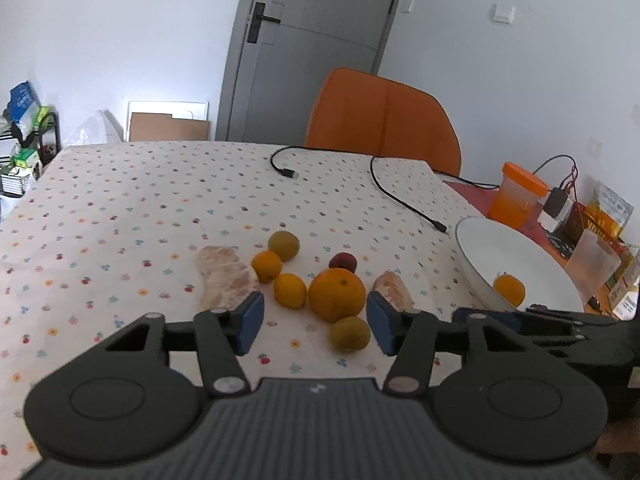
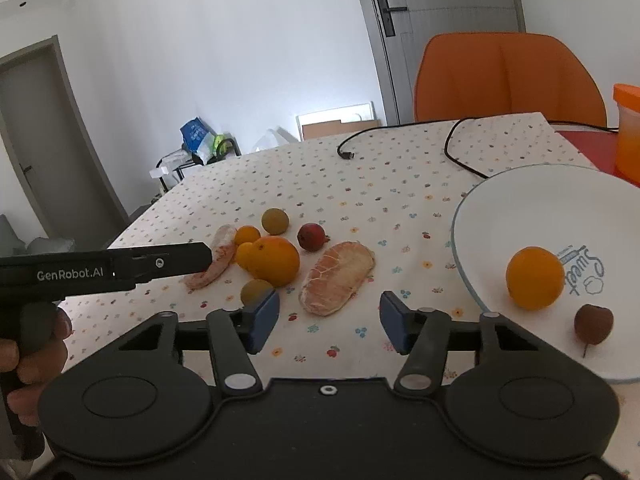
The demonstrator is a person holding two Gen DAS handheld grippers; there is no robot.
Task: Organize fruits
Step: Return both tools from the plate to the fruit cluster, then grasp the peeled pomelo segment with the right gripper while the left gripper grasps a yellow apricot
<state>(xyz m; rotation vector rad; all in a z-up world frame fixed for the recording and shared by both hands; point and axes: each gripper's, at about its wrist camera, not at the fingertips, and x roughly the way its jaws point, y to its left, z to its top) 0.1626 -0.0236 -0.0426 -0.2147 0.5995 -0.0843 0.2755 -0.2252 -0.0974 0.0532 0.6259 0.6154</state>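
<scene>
Fruit lies loose on the flowered tablecloth: a big orange (image 1: 337,294) (image 2: 277,259), two small oranges (image 1: 290,289) (image 1: 266,265), two greenish-yellow fruits (image 1: 349,333) (image 1: 283,245), a small red fruit (image 1: 343,262) (image 2: 312,236), and two peeled pomelo pieces (image 1: 226,276) (image 2: 337,277). A white bowl (image 2: 520,208) (image 1: 476,236) at the right holds one orange (image 2: 534,278) and a brown-red fruit (image 2: 593,322). My left gripper (image 1: 315,322) is open and empty, above the table with the big orange just ahead of it. My right gripper (image 2: 329,322) is open and empty, near the right pomelo piece.
Two black cables (image 1: 404,196) lie on the far side of the table. An orange chair (image 1: 384,120) stands behind it. An orange-lidded jar (image 1: 516,196), a plastic cup (image 1: 594,264) and packets crowd the right edge. The left gripper's body (image 2: 104,266) shows at left in the right wrist view.
</scene>
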